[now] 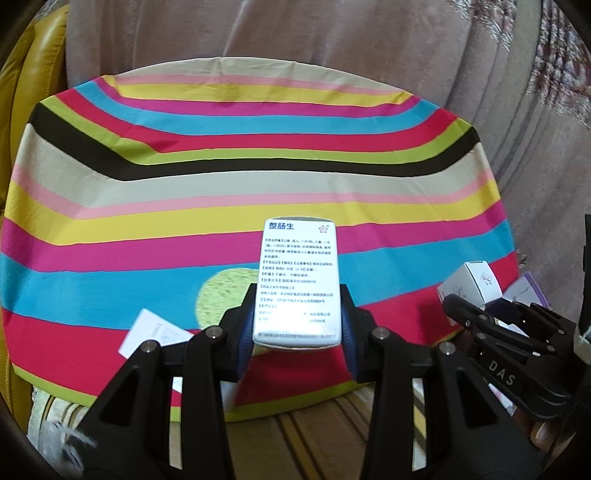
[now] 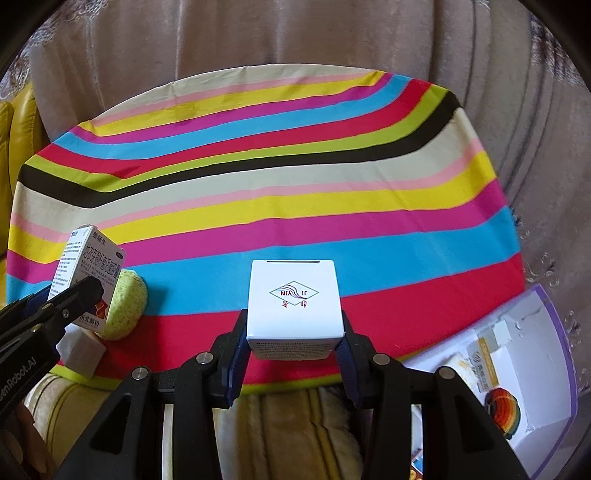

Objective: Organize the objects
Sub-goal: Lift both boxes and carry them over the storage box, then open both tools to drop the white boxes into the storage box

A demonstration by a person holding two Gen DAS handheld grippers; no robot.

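The left tongs [image 1: 297,325] are clenched on a tall white cardboard medicine box [image 1: 297,284] printed with blue and black text, their blue-padded fingers [image 1: 246,332] pressing its two narrow sides near the lower end. The box stands up out of the grip, raised above the tabletop. In the right wrist view the same box [image 2: 86,273] shows at the left edge with an orange and red mark on its front, the black arm of the left tongs crossing it.

The right tongs [image 2: 293,350] are clenched on a white cube-shaped cardboard box [image 2: 293,299] bearing a diamond logo, gripped on its two side faces and likewise held clear of the tabletop. From the left wrist view this box [image 1: 476,284] appears at the right edge, above the black linkage of the right tongs.

Below both lies a cloth with bright stripes of red, blue, pink, yellow, green, cream and black [image 1: 221,155] covering the tabletop. On it, just beyond the left tongs, sits a round pale-green knitted pad [image 2: 127,306], and near the front edge a small white block [image 2: 79,352]. A flat white and purple package [image 2: 517,354] lies at the right front corner. Beige draped fabric [image 2: 295,33] hangs behind the tabletop.
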